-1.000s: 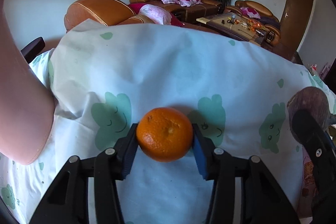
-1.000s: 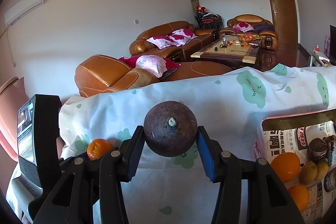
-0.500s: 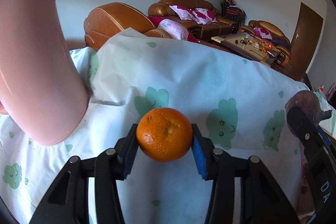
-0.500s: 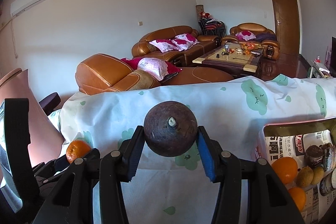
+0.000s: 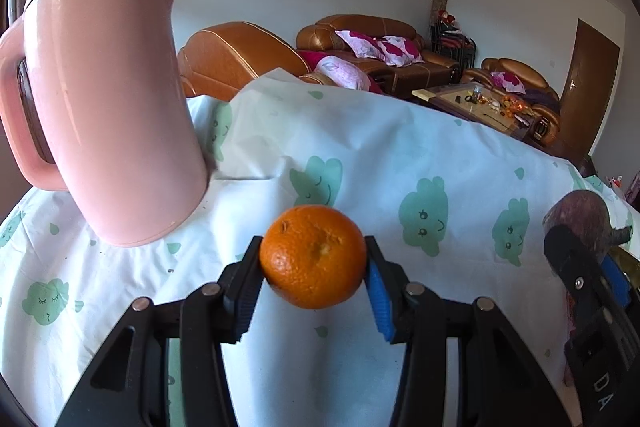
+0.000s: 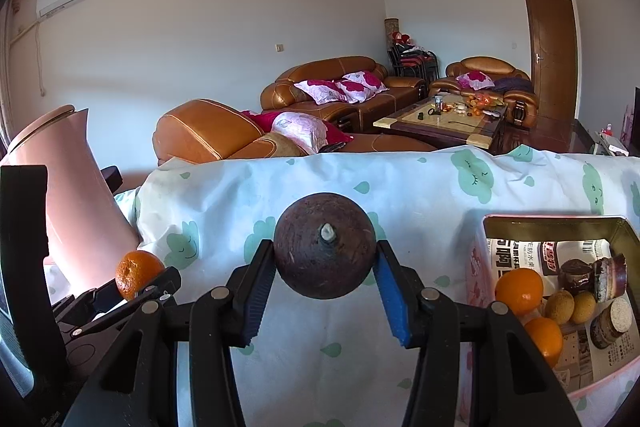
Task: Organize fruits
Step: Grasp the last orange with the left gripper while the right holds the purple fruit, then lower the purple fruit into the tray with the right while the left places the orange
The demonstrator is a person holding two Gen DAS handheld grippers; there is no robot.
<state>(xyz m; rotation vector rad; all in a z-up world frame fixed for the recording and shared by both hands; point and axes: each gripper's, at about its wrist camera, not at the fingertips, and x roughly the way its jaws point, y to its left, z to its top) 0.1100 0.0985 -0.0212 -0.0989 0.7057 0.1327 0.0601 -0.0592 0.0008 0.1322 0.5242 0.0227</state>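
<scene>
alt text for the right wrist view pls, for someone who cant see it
The right gripper clamps a dark purple round fruit between its fingers above a cloud-print tablecloth. At right, a newspaper-lined box holds oranges and other fruit; at left, the left gripper holds an orange near a pink kettle.

The right gripper (image 5: pixel 600 247), at four o'clock in the left wrist view, carries white letters "DA". Newspaper (image 6: pixel 516 253) lining the tin (image 6: pixel 552 221) bears Chinese headline characters, unreadable.

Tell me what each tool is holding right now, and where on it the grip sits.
The left tool pinches a mandarin orange across its sides. The right tool clamps a dark purple-brown round fruit across its sides, stem facing the camera.
</scene>
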